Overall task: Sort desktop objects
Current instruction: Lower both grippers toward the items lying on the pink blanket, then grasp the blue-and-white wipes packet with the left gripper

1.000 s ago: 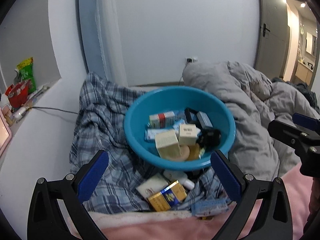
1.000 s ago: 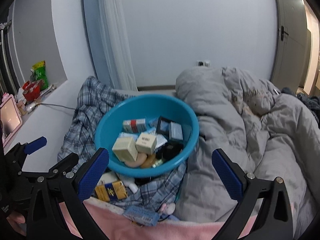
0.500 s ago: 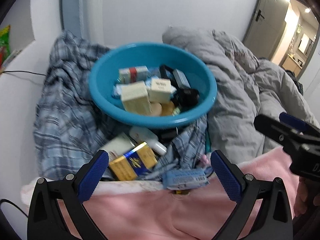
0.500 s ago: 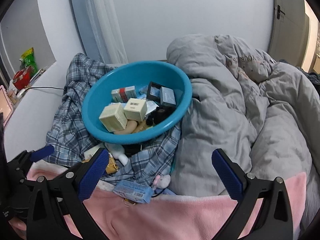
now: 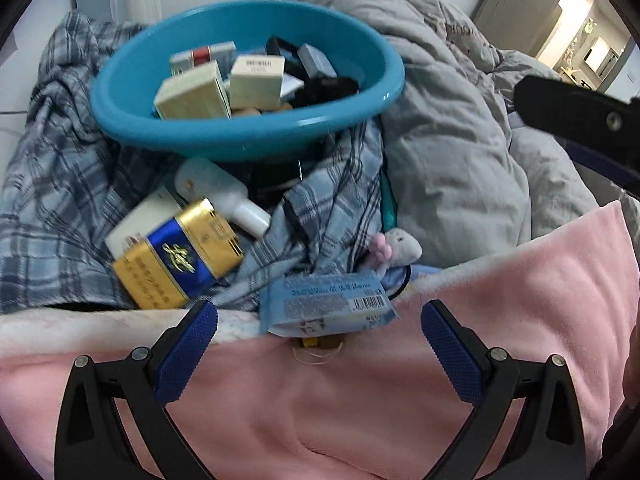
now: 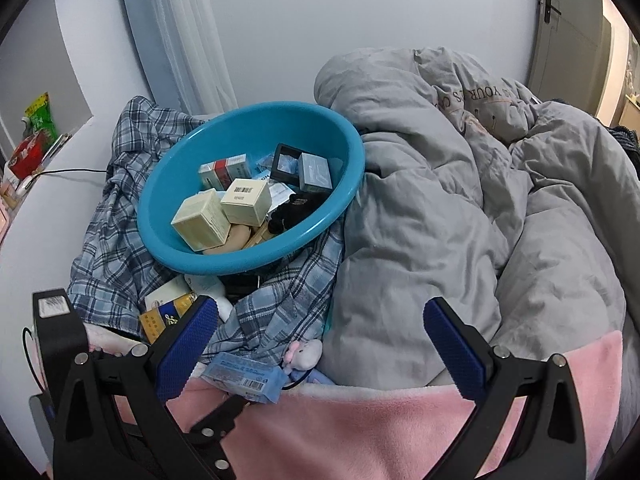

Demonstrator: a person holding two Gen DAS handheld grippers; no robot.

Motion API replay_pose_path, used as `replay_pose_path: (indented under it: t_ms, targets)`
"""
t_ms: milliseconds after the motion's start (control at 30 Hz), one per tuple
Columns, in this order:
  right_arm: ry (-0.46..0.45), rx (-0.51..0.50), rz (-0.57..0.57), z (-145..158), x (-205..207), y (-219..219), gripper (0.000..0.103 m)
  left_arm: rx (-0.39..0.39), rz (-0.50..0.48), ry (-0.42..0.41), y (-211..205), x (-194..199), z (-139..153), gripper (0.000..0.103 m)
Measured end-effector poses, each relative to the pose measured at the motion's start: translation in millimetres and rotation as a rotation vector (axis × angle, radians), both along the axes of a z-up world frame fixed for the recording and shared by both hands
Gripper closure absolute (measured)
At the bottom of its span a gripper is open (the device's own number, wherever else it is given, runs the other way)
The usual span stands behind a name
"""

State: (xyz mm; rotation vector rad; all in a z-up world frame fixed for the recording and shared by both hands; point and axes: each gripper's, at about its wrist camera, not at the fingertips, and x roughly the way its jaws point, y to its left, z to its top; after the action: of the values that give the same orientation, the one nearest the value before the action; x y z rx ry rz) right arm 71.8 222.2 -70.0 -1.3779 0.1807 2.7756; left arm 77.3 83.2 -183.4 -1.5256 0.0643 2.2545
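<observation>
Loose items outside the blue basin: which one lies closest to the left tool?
The light-blue barcoded packet on the pink blanket's edge, just ahead of the open left tool; the gold-and-blue box and white bottle lie farther back.

Both grippers empty, jaws spread wide. Left gripper low and forward. Right gripper sits higher and to its right, 2 blue pads clear.

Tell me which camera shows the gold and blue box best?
The left wrist view: the gold and blue box lies large and unobstructed there, below the blue basin. In the right wrist view, a finger of the hand-held gripper covers part of it.
</observation>
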Motion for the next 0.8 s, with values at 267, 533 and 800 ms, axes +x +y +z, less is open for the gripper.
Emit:
replay_pose_path:
  t_ms: [267, 533, 800]
  targets:
    - [-0.027, -0.004, -0.026, -12, -2, 10, 0.001, -0.026, -0.010, -0.041, 6, -5, -22, 0.000]
    - [-0.106, -0.053, -0.021, -42, -8, 16, 0.002, -0.033, -0.020, -0.060, 11, -10, -32, 0.000]
    - [-0.135, -0.055, 0.007, -58, -11, 11, 0.017, -0.038, -0.004, -0.077, 11, -16, -48, 0.000]
